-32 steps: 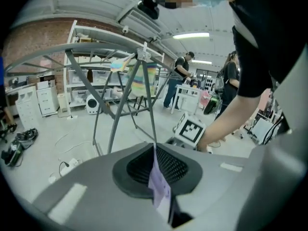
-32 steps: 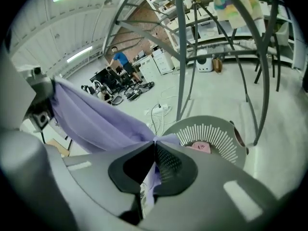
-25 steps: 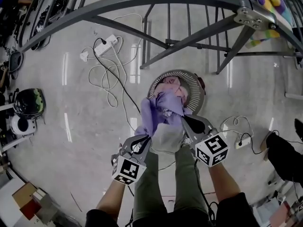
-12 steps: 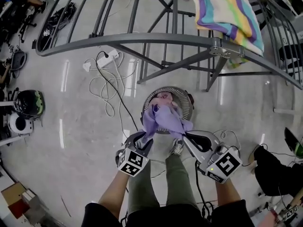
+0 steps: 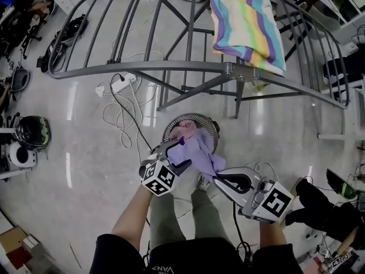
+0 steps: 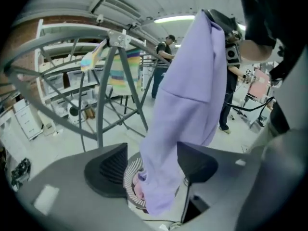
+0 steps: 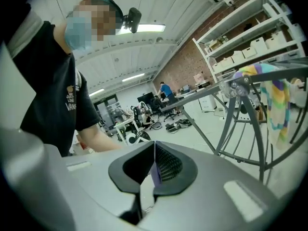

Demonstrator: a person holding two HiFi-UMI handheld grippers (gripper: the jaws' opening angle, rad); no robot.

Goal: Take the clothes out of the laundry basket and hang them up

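A lilac garment (image 5: 198, 153) hangs from my right gripper (image 5: 218, 179) above the round slatted laundry basket (image 5: 201, 123), which holds pink clothes. The right gripper view shows those jaws shut on a sliver of lilac cloth (image 7: 155, 171). My left gripper (image 5: 174, 156) has just been opening its jaws, and they now stand wide. The garment (image 6: 187, 100) hangs between them in the left gripper view, and neither pad (image 6: 109, 170) presses on it. Behind the basket stands the grey drying rack (image 5: 171, 68), with a striped towel (image 5: 245, 21) draped over its top right.
A white power strip with looping cables (image 5: 121, 85) lies on the floor left of the basket, and more cable (image 5: 263, 167) lies to the right. A helmet (image 5: 34, 131) and gear sit at the far left. My own legs and a shoe (image 5: 203, 182) are under the garment.
The left jaws opened and let go of the lilac garment. The right gripper rose with the garment, which now hangs clear of the basket. The head view tilted up toward the rack.
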